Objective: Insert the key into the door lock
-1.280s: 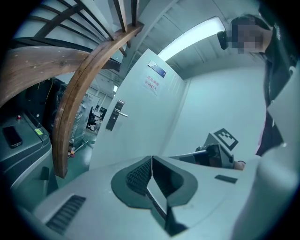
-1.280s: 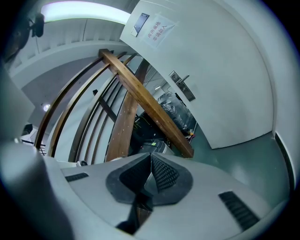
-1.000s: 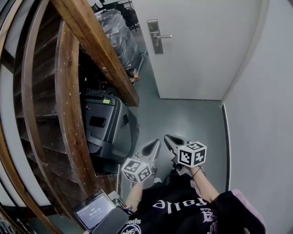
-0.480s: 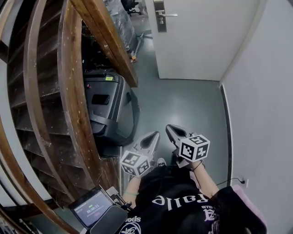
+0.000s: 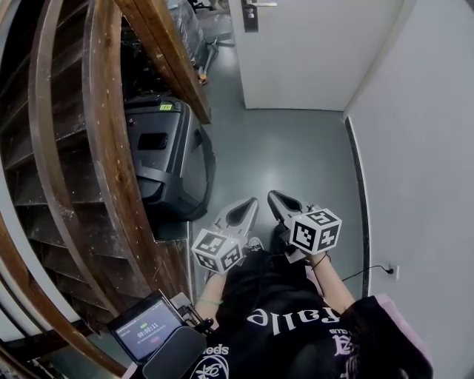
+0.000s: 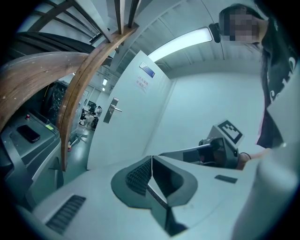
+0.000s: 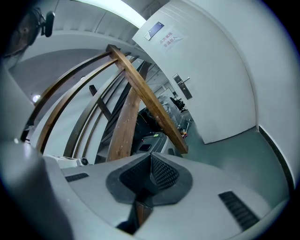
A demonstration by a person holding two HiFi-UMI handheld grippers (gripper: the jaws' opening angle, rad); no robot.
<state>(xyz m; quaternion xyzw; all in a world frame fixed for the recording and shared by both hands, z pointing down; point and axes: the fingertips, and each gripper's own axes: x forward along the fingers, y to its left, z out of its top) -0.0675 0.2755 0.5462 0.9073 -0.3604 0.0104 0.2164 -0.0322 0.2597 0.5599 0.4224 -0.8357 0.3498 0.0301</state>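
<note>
The white door (image 5: 311, 52) stands ajar at the far end of the corridor. Its metal lock plate (image 5: 250, 15) and lever handle (image 5: 264, 4) sit at the top edge of the head view. The lever handle (image 6: 113, 109) also shows small in the left gripper view, and the lever handle (image 7: 182, 86) in the right gripper view. My left gripper (image 5: 242, 210) and right gripper (image 5: 277, 201) are held side by side close to my body, far from the door. Both are shut, pads together, nothing visible between them. No key shows in any view.
A wooden staircase (image 5: 111, 148) with heavy slanted beams fills the left. Under it stands a grey machine (image 5: 167, 152), with wrapped goods (image 5: 185, 22) behind it. A white wall (image 5: 422, 148) with a socket (image 5: 390, 271) bounds the right. A small screen device (image 5: 146, 326) hangs at my left hip.
The head view has tilted down: door, lock plate and grey machine slid towards the top of the picture. Both grippers stay shut and side by side.
</note>
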